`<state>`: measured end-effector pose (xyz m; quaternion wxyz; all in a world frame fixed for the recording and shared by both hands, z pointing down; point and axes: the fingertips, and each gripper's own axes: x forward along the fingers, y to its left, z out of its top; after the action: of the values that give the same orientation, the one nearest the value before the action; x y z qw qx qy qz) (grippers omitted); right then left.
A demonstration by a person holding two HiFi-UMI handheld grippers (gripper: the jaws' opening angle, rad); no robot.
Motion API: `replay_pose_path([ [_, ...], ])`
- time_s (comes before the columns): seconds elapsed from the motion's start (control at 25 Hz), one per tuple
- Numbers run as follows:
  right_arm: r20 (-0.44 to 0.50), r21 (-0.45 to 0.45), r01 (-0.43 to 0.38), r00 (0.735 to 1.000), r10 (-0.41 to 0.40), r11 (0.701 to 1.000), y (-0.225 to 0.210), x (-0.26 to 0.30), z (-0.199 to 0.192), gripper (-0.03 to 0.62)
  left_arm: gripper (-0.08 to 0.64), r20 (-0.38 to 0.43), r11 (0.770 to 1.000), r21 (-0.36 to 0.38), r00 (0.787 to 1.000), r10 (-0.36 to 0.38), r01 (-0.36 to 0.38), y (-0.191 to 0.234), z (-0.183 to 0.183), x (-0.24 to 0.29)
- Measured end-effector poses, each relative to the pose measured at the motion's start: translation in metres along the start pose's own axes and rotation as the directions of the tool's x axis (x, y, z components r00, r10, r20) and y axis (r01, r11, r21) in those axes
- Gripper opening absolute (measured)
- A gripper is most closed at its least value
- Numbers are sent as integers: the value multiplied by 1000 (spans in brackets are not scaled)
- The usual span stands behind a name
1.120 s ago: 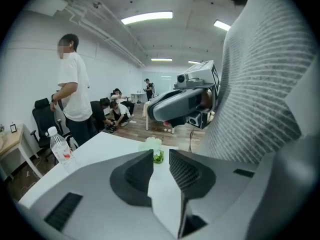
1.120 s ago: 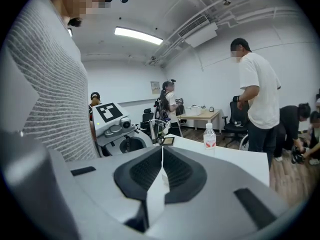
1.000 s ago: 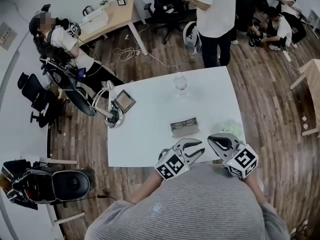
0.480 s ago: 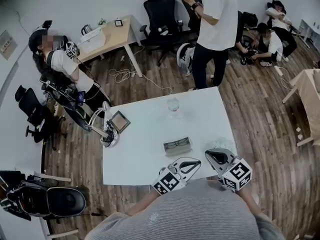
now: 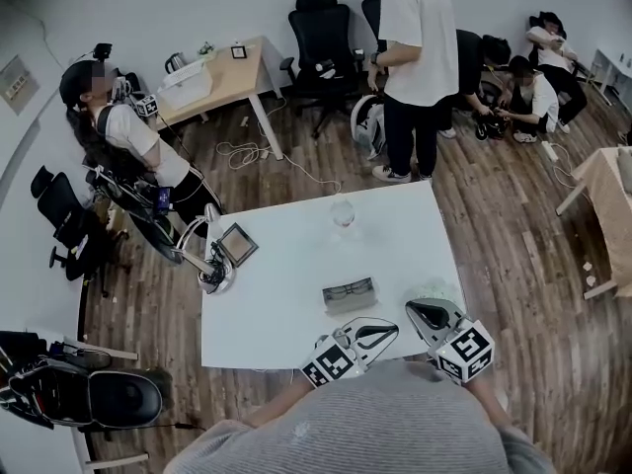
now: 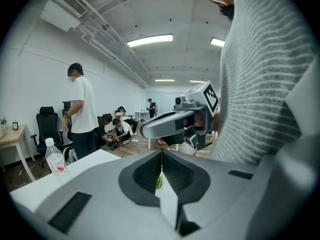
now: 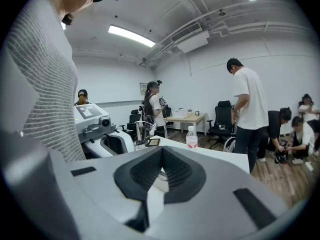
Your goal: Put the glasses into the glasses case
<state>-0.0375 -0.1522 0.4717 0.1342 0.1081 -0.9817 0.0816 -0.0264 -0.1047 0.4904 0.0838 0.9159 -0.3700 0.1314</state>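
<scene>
Left gripper (image 5: pixel 393 330) and right gripper (image 5: pixel 413 310) hover closed, tips angled together.

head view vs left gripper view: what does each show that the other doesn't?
Head view only: the glasses case lying mid-table, and the table's whole layout from above. Left gripper view only: the ceiling lights, and the left tool close up, jaws together with nothing between them. Both: the right tool, the bottle, the white table and the standing person in a white shirt.
</scene>
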Motion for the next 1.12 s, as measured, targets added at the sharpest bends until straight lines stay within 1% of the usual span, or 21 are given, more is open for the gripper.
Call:
replay_pose_path([
  [0.16,0,-6,-14,1000,14,1000,3,2,3,12,14,-36,1000,5,999,16,-16,7,-16,-3],
  [0.32,-6,-8,-34,999,34,999,8,3,-1,12,14,-50,999,-7,998,33,-33,9,-18,-4],
  [0.56,-18,-18,-47,999,47,999,13,-2,-12,12,14,-52,997,-59,998,47,-50,6,-19,0],
  [1.12,-38,-12,-44,998,44,999,24,-5,-18,12,14,-83,995,-102,997,-4,-4,-4,-26,0],
])
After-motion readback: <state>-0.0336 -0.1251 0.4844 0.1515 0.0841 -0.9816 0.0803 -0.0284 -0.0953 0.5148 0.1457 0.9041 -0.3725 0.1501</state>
